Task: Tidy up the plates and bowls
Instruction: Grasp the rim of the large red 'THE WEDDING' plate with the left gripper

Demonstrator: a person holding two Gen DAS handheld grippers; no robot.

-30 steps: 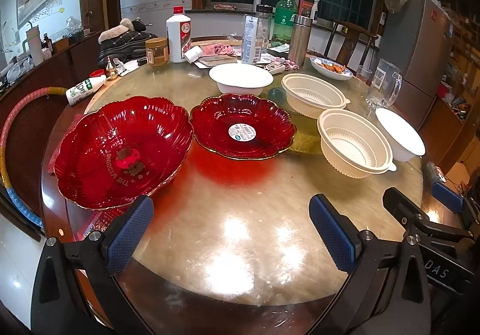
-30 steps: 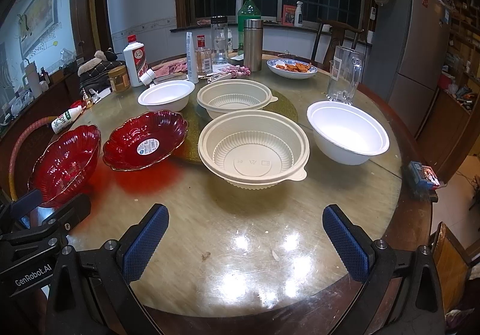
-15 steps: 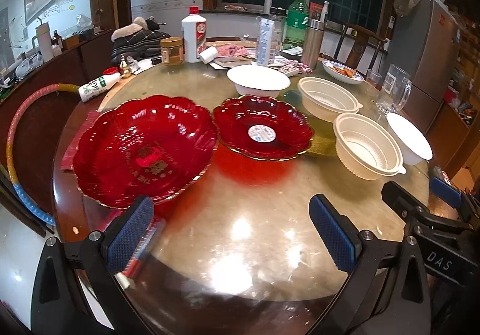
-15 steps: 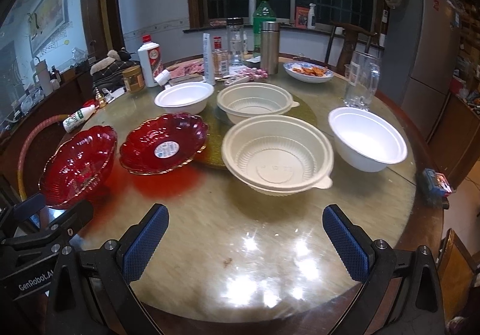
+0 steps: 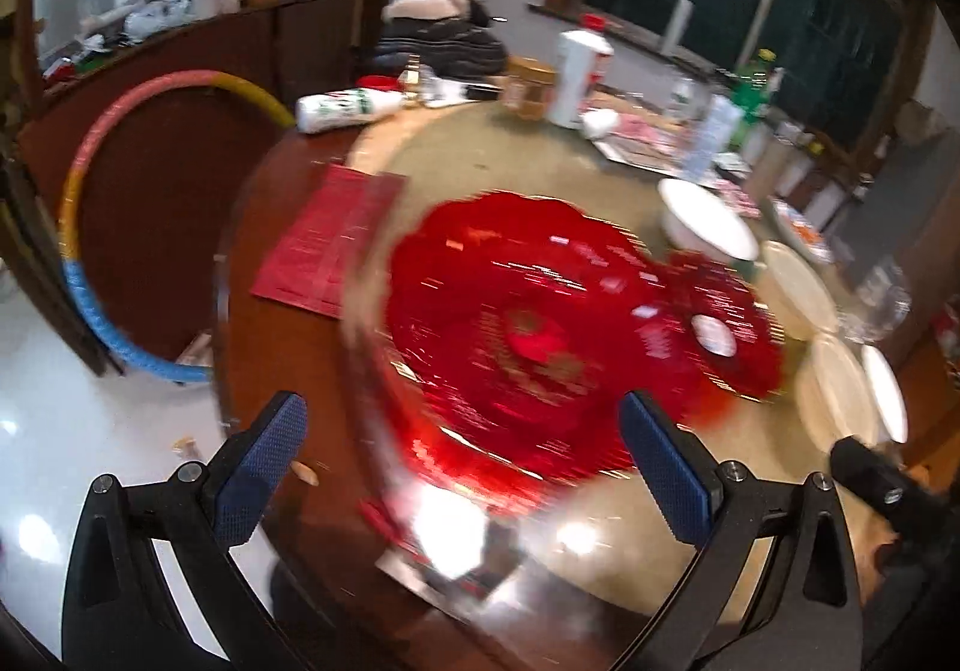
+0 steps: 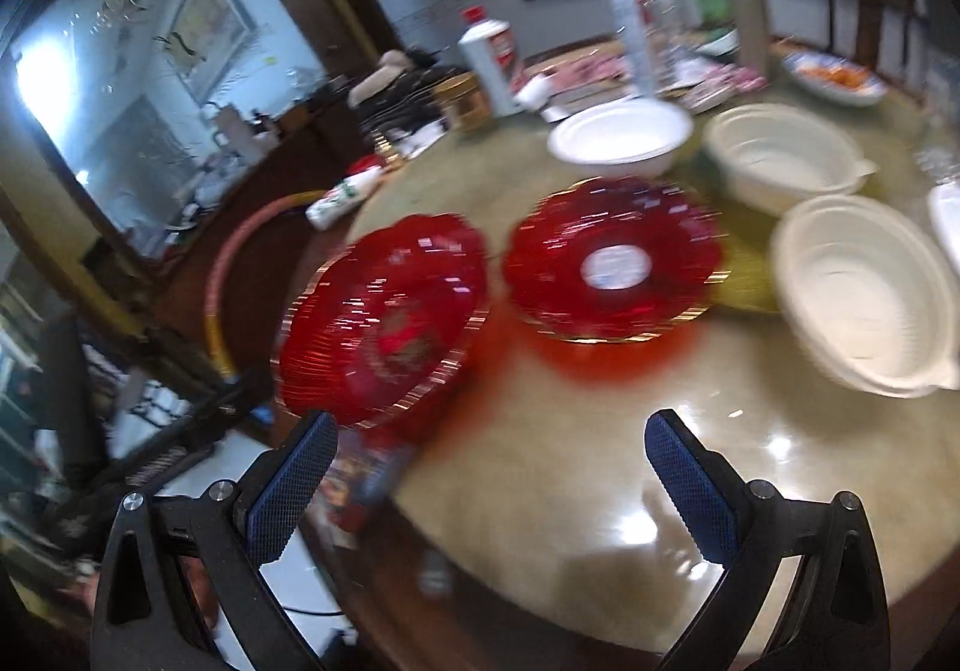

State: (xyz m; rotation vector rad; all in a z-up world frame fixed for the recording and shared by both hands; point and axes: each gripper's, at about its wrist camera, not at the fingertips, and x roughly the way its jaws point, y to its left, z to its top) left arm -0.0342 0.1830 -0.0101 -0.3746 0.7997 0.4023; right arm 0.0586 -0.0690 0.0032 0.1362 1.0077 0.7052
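Now my tongs go for the red plates.
Both left tongs (image 5: 462, 458) and right tongs (image 6: 486, 467) are spread, holding nothing. Big red plate (image 5: 516, 335) sits on the tabletop (image 6: 600, 461), looks slippery and breakable; grab its rim.

In both wrist views the large scalloped red glass plate (image 5: 528, 335) and the smaller red glass plate with a white round sticker (image 6: 612, 263) are smeared by motion blur; the sticker's print cannot be read. The white plastic bowl (image 6: 945, 218) is cut off by the right wrist view's edge. Bottle labels behind are illegible.
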